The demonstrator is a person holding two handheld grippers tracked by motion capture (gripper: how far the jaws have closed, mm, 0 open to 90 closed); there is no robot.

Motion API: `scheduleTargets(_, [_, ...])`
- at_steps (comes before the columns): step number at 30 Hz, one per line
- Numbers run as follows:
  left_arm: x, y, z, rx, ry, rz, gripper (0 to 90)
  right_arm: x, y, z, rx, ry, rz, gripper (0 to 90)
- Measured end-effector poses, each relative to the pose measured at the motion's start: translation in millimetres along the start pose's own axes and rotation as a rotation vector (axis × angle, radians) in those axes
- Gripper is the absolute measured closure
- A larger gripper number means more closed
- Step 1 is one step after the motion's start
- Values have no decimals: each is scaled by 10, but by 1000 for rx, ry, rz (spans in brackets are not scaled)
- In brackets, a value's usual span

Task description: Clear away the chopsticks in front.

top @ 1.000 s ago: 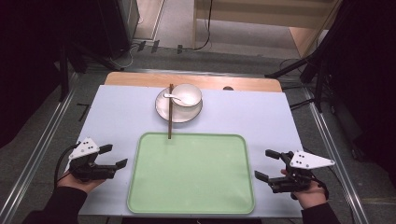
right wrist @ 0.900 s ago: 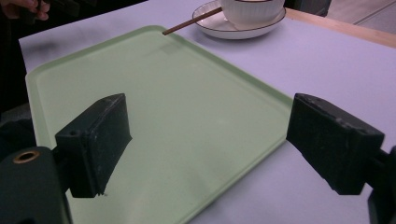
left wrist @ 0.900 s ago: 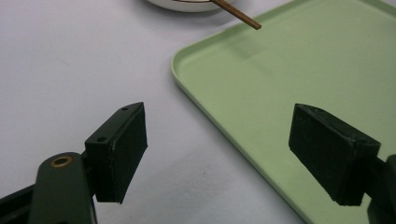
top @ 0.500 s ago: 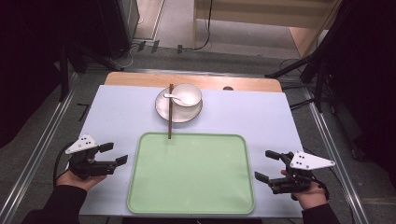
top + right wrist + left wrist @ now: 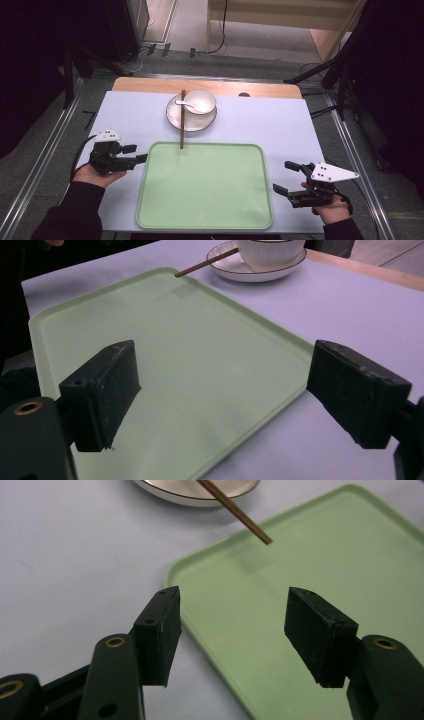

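1. Here, the table (image 5: pixel 260 125) carries a pale lavender cover, and a strip of bare wood shows along its far edge
2. The green tray (image 5: pixel 205 210) lies flat on the cover at the near centre, between the two grippers; its raised rim runs all round and its floor is bare
3. The white plate (image 5: pixel 172 117) stands beyond the tray's far edge, apart from the tray, with a white bowl (image 5: pixel 202 99) on it
4. The right gripper (image 5: pixel 290 179) rests just off the tray's near right corner, held by the right hand (image 5: pixel 332 207); its jaws stand spread wide with nothing between them. In the right gripper view the tray's right rim (image 5: pixel 260 325) runs between the two pads
5. The left gripper (image 5: pixel 137 154) sits at the tray's left edge, near the far left corner, held by the left hand (image 5: pixel 95 172). Its jaws have just been closing and now stand partly spread, gripping nothing; in the left gripper view the tray's corner rim (image 5: pixel 172 572) lies ahead between the pads
6. The brown chopsticks (image 5: pixel 182 120) rest across the plate's left side, touching its rim, and their near tip hangs over the tray's far edge, ahead of the left gripper
7. A white spoon (image 5: pixel 187 105) lies in the bowl, its handle pointing towards the chopsticks
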State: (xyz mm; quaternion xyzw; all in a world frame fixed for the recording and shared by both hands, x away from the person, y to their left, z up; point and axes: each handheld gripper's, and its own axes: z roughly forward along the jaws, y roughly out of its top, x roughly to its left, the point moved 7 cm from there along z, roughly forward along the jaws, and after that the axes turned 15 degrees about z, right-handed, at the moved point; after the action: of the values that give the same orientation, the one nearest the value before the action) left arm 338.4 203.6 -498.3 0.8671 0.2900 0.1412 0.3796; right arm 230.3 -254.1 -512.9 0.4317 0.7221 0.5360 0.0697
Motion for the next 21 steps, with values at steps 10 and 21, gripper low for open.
scheduleTargets(10, [189,490,313,7,-31,-17,356,-5,-5,7,4,0,1,141])
scheduleTargets(21, [383,745,682,51,9,-61,361,-11,-6,10,4,1,3,141])
